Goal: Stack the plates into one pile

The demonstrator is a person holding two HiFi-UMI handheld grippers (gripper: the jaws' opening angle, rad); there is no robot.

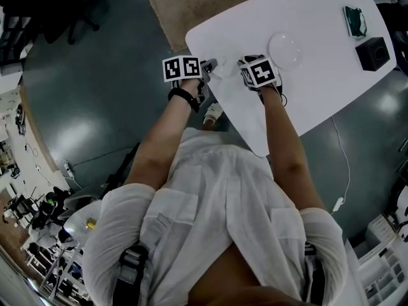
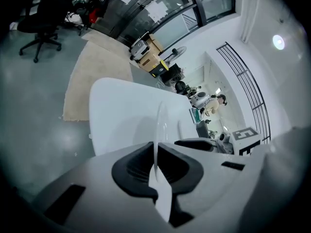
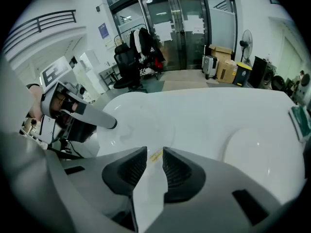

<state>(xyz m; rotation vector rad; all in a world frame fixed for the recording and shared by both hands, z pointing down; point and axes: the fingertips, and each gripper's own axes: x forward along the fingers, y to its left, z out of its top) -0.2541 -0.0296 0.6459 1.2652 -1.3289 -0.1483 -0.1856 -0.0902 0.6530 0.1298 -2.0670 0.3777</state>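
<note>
left gripper (image 2: 156, 152): clamped shut on the thin rim of the near plate (image 2: 160, 123). the plate shows edge-on here, running up from the jaws toward 12 o'clock.
right gripper (image 3: 154, 155): jaws stand apart with nothing pinched. the near plate's edge sits right at the tips, can't tell if it's touching.
near plate: at the near edge of the white table (image 1: 319, 94), between the two grippers. in the right gripper view the left gripper reaches onto it from 10 o'clock.
far plate (image 1: 285, 48): flat on the table, roughly 2 o'clock from the grippers in the head view, close to the near plate.
other stuff: black box (image 1: 373, 53) at 3 o'clock of the far plate, small green-edged thing (image 1: 354, 21) at 1 o'clock.
</note>
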